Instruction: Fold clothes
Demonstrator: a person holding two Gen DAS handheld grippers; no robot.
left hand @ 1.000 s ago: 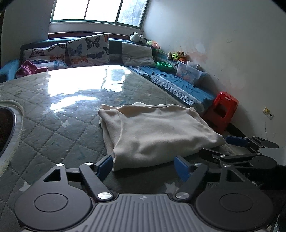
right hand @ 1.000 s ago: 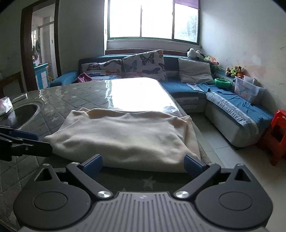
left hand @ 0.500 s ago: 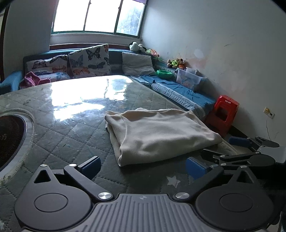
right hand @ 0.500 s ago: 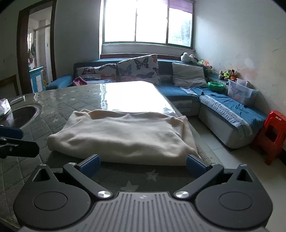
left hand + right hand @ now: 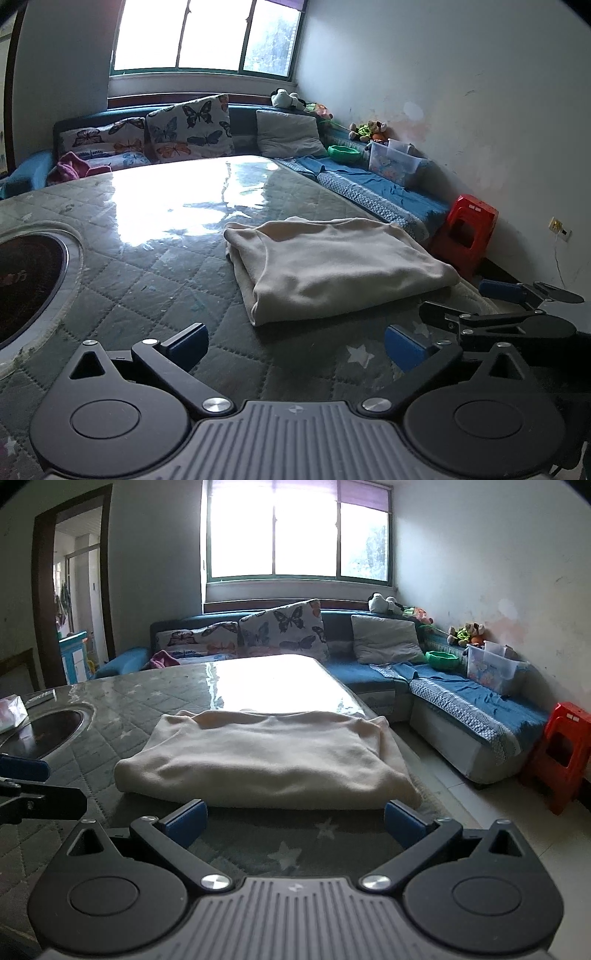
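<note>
**Right wrist view: garment lies folded, both grippers clear of it**

Right wrist view shows the cream garment (image 5: 266, 757) lying as a thick, roughly rectangular stack on the quilted table (image 5: 147, 701), near the table's right edge, with its rounded fold toward the camera. From the left wrist view the same garment (image 5: 332, 266) shows several layers at its near left corner, one edge sticking out a little under the top layer.

Judged from that shape, the folding of this piece looks done or nearly so: it lies flat, compact and layered, as the task wants. Whether a last fold or some squaring of the edges is meant, the pictures do not settle. No other clothes waiting on the table are in view.

The right gripper (image 5: 293, 821) sits just short of the garment's near edge, jaws wide, nothing between them. The left gripper (image 5: 295, 345) is off the near left corner, also spread wide and empty, with the table showing between its fingers.

Farther out: a round inset (image 5: 26, 280) in the table at left, a blue sofa (image 5: 461, 698) with cushions beyond, a red stool (image 5: 561, 753) at right.
</note>
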